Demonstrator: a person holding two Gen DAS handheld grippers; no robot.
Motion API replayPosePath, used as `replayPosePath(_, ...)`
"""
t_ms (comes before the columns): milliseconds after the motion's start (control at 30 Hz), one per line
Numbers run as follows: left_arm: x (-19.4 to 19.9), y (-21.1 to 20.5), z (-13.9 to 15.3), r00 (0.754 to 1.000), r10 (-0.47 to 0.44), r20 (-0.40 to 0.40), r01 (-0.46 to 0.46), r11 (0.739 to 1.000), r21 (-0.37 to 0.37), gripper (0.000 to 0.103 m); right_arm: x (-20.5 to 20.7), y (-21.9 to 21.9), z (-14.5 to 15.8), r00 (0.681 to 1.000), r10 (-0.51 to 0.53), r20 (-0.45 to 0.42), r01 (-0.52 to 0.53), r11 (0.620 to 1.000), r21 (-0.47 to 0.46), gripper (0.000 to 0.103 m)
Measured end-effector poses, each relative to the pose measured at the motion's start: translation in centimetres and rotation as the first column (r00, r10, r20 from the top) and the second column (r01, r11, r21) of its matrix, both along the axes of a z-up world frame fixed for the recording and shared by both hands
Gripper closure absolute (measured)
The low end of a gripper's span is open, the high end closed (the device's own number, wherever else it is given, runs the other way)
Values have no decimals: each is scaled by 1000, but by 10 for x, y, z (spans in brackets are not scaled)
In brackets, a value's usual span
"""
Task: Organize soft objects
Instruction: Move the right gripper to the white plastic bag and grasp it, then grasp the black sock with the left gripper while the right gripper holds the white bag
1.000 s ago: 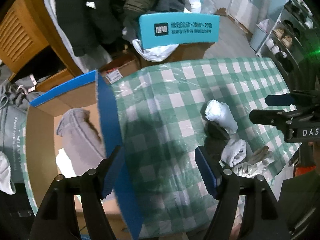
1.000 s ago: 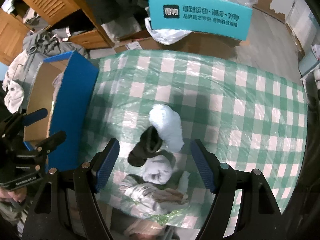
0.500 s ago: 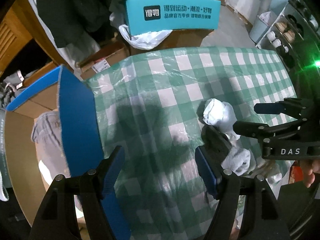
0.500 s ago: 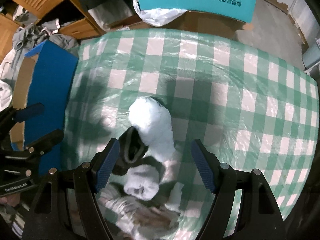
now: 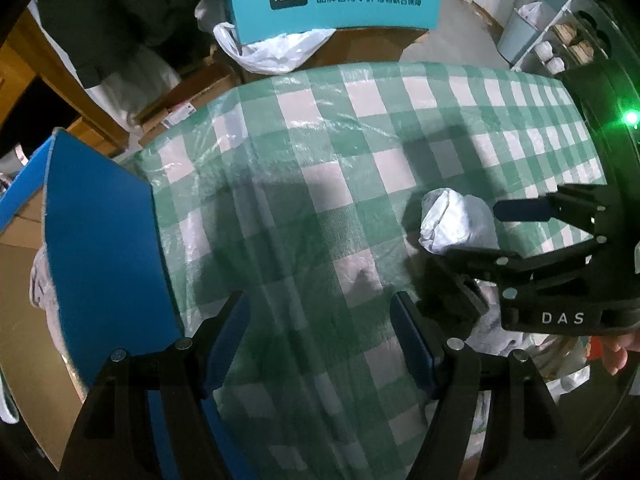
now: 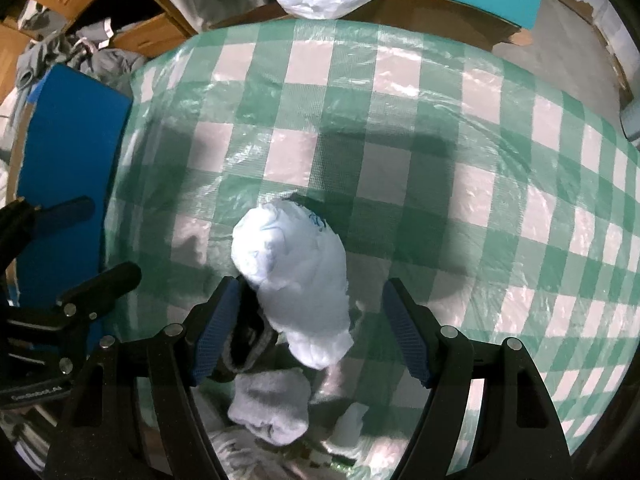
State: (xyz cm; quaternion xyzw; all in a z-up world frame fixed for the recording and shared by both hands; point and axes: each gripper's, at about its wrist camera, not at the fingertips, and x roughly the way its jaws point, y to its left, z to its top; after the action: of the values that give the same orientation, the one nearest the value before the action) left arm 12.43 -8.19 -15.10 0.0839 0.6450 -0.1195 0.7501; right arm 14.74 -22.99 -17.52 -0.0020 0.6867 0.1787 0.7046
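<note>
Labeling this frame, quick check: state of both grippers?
Left gripper: open, nothing between the jaws, only tablecloth below.
Right gripper: open, white bundle between the jaws, not gripped.

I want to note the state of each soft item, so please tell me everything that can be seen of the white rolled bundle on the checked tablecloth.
The white bundle is a soft, crumpled roll of what looks like fabric, with faint blue marks near its far end. It lies lengthwise on the green-and-white checked tablecloth. Its near end lies against a dark sock, with a grey sock just nearer. The right gripper has its open jaws on either side of the near end; whether the left pad touches it cannot be told.
</note>
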Motion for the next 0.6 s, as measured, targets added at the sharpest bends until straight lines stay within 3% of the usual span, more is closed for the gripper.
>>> replayPosePath(67,1,-1,-2,1000,-4,-6,4,1000,0,29,1,0,-1,1000,9,1,-9,1000,-7,33)
replayPosePath(133,1,-3,-3,1000,-8,-10,8,1000,-6,29,1,-2,-2,1000,14,-12,-14,1000,8,53)
replayPosePath(267,0,-8,-2,1000,-20,-12,19,1000,-14,29,-4,-8,0,1000,18,-8,-18,1000,-8,59)
replayPosePath(600,-6,-39,5,997,-76,-14,75,995,-64,29,-15,-53,8,998,-56,8,57,998,-37,59)
